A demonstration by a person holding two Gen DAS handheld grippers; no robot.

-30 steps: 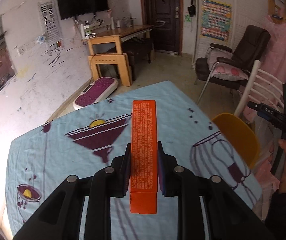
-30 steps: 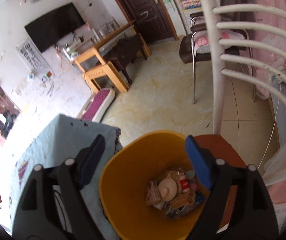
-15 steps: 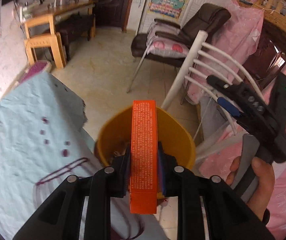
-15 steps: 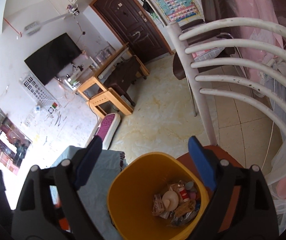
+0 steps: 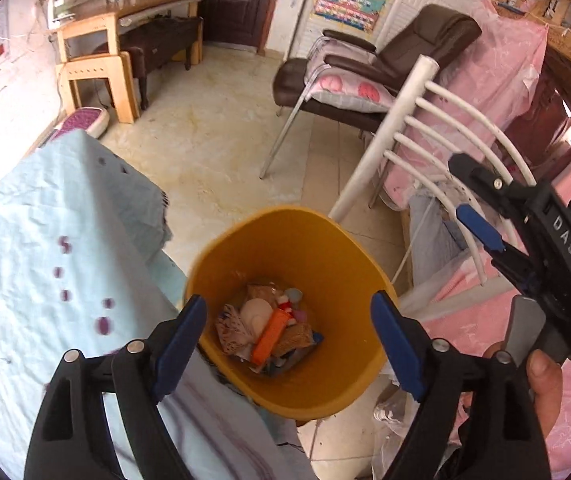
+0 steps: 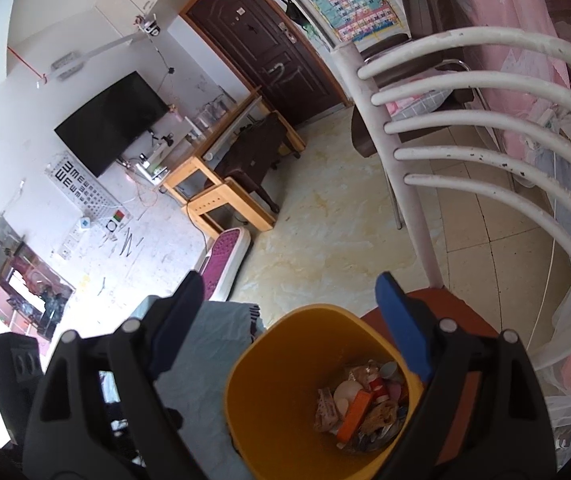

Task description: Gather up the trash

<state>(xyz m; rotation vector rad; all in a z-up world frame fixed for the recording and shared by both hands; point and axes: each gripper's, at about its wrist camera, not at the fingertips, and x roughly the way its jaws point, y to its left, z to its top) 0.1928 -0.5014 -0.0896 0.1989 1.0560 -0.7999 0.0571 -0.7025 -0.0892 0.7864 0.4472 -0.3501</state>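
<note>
- A table draped in a pale blue cloth with purple print (image 5: 45, 248) fills the left; whether more litter waits on it cannot be told from here.
- The left gripper (image 5: 289, 332) hangs over the round yellow plastic bin (image 5: 285, 224), its jaws opening with nothing between them.
- A long orange cardboard box (image 5: 271, 336) lies slanted on the wrappers at the bin's bottom.
- The right gripper (image 6: 289, 320), jaws spread wide and empty, hovers near the bin beside a white barred chair back (image 6: 445, 120).
- Risk: the bin sits just beside the table edge, so a low arm swing could tip it and spill the rubbish.
</note>
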